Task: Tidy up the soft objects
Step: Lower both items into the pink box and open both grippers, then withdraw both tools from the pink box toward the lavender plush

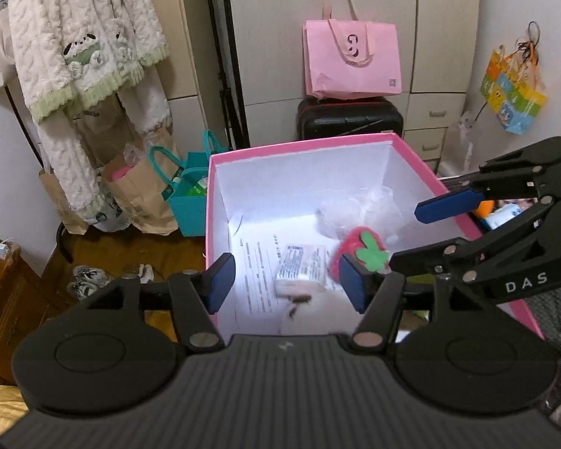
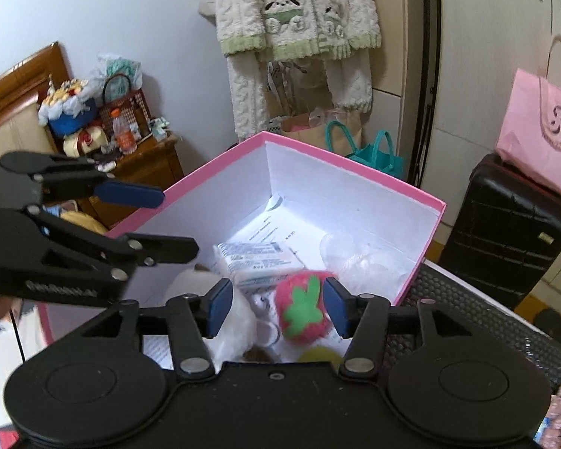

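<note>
left gripper (image 1: pixel 284 284): jaws spread, empty | right gripper (image 2: pixel 278 308): spread | strawberry plush (image 2: pixel 303 307) lower centre, seemingly loose in pink box (image 2: pixel 355 172) | soft items collected together

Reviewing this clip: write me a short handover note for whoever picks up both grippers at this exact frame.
Left gripper: open, nothing between its pads, hovering over the pink box.
Right gripper: open over the same box; the strawberry plush shows between its pads but lies loose below, not pinched.
In the box: strawberry plush, a white fluffy plush, a wrapped tissue pack, a clear plastic bag, a printed paper sheet.
Done: those soft items are inside.
Left: colourful items beyond the box's right wall may still need collecting; I cannot tell what they are.
</note>
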{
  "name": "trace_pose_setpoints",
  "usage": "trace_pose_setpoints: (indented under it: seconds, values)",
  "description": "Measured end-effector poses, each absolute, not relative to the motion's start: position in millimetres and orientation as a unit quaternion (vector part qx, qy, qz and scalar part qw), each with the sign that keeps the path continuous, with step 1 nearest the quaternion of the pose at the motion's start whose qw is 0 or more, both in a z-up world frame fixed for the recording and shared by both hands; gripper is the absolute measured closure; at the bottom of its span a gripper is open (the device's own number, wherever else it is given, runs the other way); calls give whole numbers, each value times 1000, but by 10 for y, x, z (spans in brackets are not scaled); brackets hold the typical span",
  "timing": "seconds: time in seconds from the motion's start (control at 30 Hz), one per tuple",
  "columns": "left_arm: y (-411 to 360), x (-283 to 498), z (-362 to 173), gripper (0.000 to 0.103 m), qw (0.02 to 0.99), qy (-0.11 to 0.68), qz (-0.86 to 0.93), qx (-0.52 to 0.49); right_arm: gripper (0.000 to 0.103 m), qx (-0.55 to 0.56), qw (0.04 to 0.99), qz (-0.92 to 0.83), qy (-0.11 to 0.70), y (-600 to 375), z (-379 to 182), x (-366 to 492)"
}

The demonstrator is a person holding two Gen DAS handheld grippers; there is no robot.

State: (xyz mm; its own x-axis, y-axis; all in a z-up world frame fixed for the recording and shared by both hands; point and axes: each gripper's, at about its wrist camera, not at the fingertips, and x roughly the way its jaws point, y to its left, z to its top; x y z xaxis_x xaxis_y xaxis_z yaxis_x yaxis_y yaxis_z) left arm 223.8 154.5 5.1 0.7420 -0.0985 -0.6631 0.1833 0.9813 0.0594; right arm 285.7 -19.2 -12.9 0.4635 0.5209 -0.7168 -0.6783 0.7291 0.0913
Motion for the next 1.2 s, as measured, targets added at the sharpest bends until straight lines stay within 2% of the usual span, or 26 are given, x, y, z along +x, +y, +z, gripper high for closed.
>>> trace_pose_setpoints:
  seconds: [0.37, 0.53, 0.77, 1.2]
  values:
    - [1368, 1628, 321, 38, 932, 328, -127, 84, 40, -157, 857, 352, 340, -337, 192, 2270]
    - [1231, 1370, 428, 32, 933, 313, -149, 100, 39, -167, 860, 354, 326, -449, 300, 2017]
    - [1030, 1066, 512, 29, 930, 303, -172, 118, 39, -171, 868, 351, 307, -640, 440, 1686]
    - [466, 575, 490, 24, 912, 299, -231, 161, 38, -169, 877, 346, 286, -1333, 427, 966]
